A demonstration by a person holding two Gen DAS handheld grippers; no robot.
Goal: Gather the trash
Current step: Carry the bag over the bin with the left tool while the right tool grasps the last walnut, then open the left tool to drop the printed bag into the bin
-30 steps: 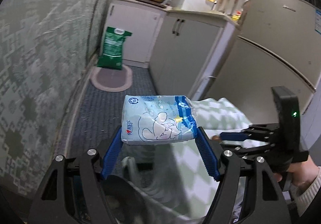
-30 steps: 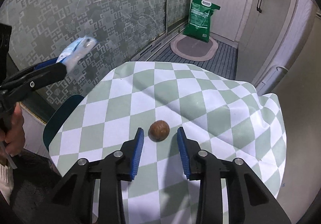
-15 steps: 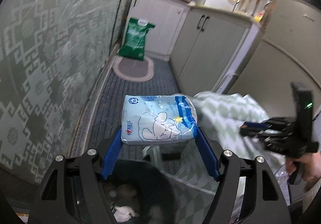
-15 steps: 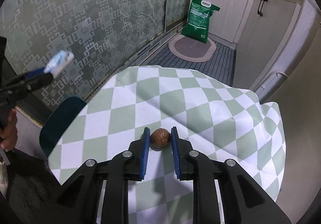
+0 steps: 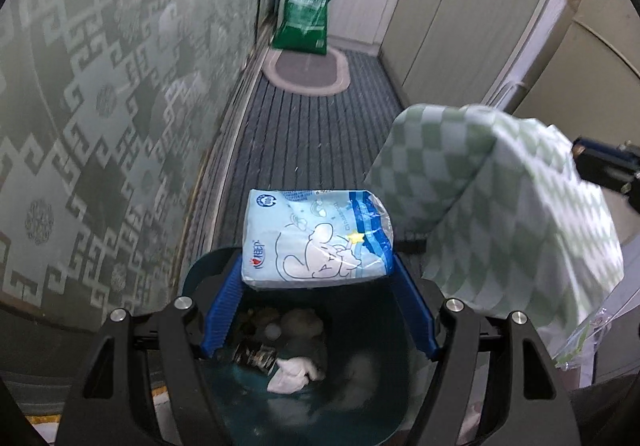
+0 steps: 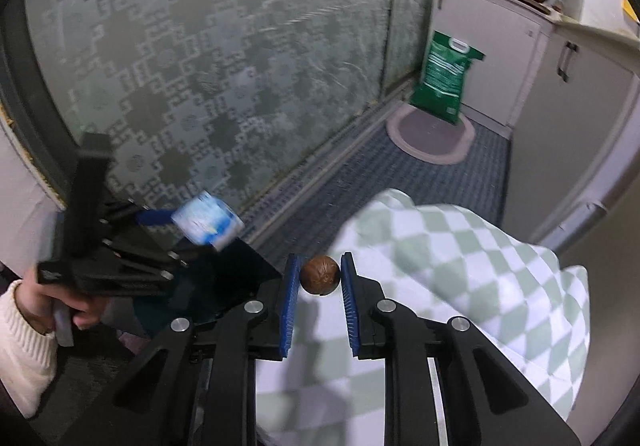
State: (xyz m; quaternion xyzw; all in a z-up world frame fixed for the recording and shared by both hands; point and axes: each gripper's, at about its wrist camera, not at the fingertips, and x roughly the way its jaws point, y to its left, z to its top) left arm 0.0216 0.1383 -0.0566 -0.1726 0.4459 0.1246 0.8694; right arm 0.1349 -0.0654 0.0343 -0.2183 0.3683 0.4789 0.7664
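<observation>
My left gripper (image 5: 318,266) is shut on a light-blue tissue pack (image 5: 316,240) with a cartoon print, held right above the open dark teal trash bin (image 5: 384,410). Crumpled white paper and other scraps lie in the bin. In the right wrist view, my right gripper (image 6: 320,274) is shut on a round brown nut (image 6: 320,274), lifted off the green-and-white checked tablecloth (image 6: 460,266) and near its left edge. That view also shows the left gripper (image 6: 188,220) with the tissue pack (image 6: 208,224), over the bin (image 6: 236,270) at the left.
A patterned frosted glass wall (image 5: 100,106) runs along the left. A green sack (image 5: 306,16) stands on an oval mat (image 5: 306,72) at the far end of the grey floor. Cabinets (image 5: 460,30) line the right. A hand in a white sleeve (image 6: 24,334) holds the left gripper.
My left gripper swung down with the tissue pack until the bin filled the view below it. My right gripper closed on the nut and carried it up and left off the tablecloth.
</observation>
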